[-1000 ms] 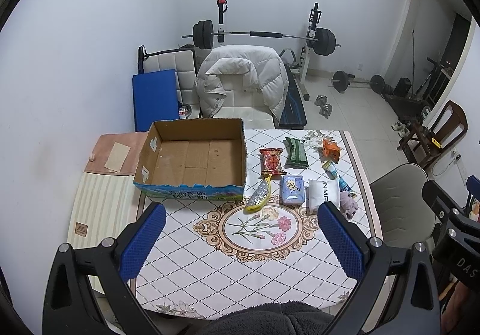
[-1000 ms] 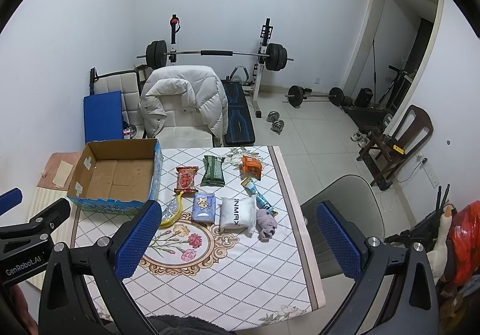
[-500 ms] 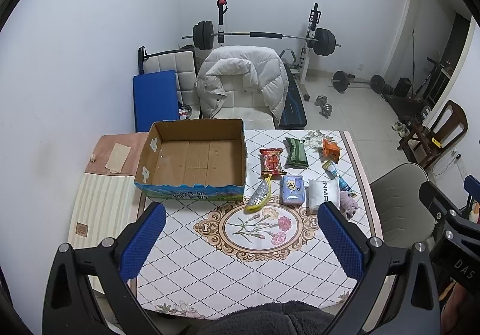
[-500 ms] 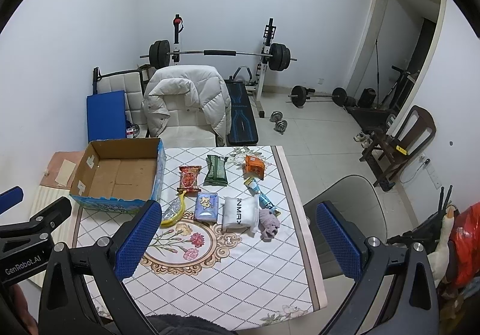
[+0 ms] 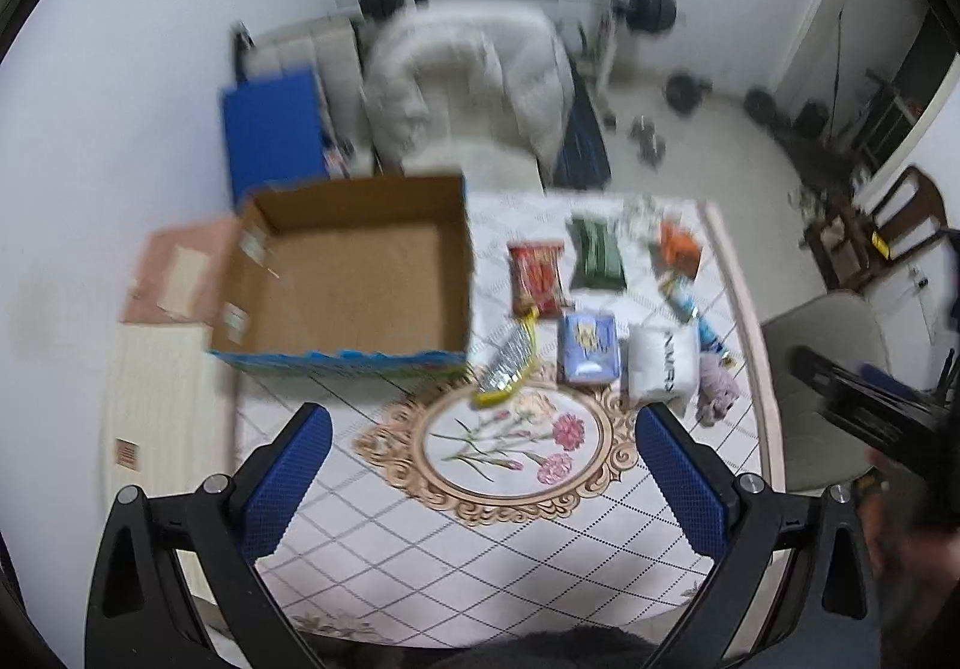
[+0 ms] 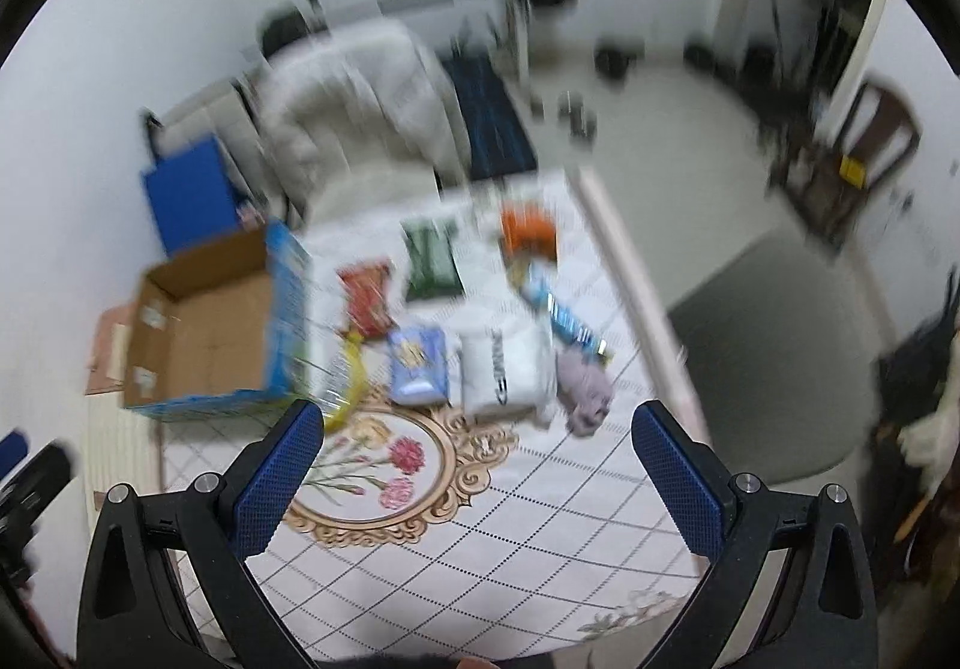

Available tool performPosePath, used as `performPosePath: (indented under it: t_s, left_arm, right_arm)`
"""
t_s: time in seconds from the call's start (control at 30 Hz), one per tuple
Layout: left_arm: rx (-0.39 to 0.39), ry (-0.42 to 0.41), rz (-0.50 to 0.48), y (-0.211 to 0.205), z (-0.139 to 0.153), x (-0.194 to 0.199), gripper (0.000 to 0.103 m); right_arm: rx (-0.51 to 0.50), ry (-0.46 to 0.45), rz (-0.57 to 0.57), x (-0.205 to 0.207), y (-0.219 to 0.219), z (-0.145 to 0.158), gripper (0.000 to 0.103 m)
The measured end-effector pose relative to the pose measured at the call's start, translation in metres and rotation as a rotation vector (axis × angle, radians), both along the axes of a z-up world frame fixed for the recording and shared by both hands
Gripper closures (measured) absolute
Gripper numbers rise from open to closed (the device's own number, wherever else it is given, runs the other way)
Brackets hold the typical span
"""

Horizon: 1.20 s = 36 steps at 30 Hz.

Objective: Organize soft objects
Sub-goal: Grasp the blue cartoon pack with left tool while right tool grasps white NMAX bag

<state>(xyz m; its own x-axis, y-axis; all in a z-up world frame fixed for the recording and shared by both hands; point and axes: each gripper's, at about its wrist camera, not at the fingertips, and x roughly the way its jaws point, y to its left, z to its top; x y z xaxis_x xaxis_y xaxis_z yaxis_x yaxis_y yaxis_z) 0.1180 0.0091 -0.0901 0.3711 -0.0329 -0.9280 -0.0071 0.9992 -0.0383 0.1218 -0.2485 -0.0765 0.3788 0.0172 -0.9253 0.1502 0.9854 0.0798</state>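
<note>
An open cardboard box (image 5: 354, 273) (image 6: 204, 327) stands empty on the left of the table. Right of it lie soft packs: a red snack bag (image 5: 536, 279), a green pack (image 5: 596, 255), an orange pack (image 5: 679, 243), a blue tissue pack (image 5: 588, 348) (image 6: 417, 363), a white pack (image 5: 663, 369) (image 6: 507, 369), a silver-yellow bag (image 5: 507, 363) and a small purple plush (image 5: 717, 387) (image 6: 585, 390). My left gripper (image 5: 480, 483) and right gripper (image 6: 474, 480) are both open and empty, high above the near part of the table. Both views are blurred.
The table has a diamond-pattern cloth with a floral medallion (image 5: 510, 441). A chair with a white jacket (image 5: 468, 87) stands behind it, a grey chair (image 5: 822, 369) at the right. A barbell rack and weights stand at the far wall.
Both grippers have moved down and forward toward the table, so the objects look larger. The right view has swung to the left. Both stay open.
</note>
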Motion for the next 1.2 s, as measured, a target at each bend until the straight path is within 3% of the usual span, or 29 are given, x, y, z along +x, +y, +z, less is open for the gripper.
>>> performPosePath:
  t_s: [0.07,0.2,0.3,0.4,0.5,0.8,0.97,1.03,1.07,1.13,1.17,1.2]
  left_arm:
    - [-0.001,0.058,-0.008,-0.010,-0.037,0.027,0.000]
    - [0.010,0.233,-0.038,-0.038,-0.122,0.089,0.017]
    - [0.009,0.332,-0.067,-0.057,-0.172,0.117,0.017]
    - [-0.004,0.409,-0.074,-0.072,-0.215,0.137,0.017]
    - [-0.034,0.481,-0.081,-0.084,-0.244,0.150,0.017]
    - [-0.135,0.687,-0.141,-0.134,-0.318,0.175,0.018]
    - [-0.095,0.753,-0.155,-0.150,-0.351,0.179,0.018]
    - [-0.064,0.736,-0.159,-0.156,-0.351,0.178,0.018]
    - [-0.045,0.726,-0.165,-0.158,-0.350,0.177,0.023]
    - [0.025,0.692,-0.172,-0.161,-0.345,0.172,0.044]
    - [0.032,0.680,-0.181,-0.161,-0.343,0.172,0.057]
    - [0.027,0.677,-0.184,-0.161,-0.340,0.170,0.064]
  right_arm:
    - [0.020,0.125,-0.006,0.045,-0.012,-0.069,0.000]
    - [0.024,0.354,-0.013,0.108,-0.028,-0.206,0.000]
    - [0.005,0.453,-0.012,0.131,-0.031,-0.273,0.000]
    - [0.004,0.497,0.008,0.137,-0.031,-0.312,0.000]
    - [0.001,0.482,0.049,0.130,-0.037,-0.321,0.002]
    - [0.054,0.548,0.053,0.113,-0.071,-0.350,0.002]
    - [0.048,0.577,0.060,0.110,-0.074,-0.363,0.000]
    - [0.026,0.594,0.078,0.114,-0.066,-0.361,0.000]
    - [0.011,0.603,0.090,0.113,-0.064,-0.367,0.000]
    - [-0.011,0.604,0.102,0.113,-0.061,-0.377,0.000]
    - [-0.020,0.598,0.102,0.111,-0.060,-0.380,0.002]
    - [-0.031,0.589,0.103,0.109,-0.059,-0.378,0.004]
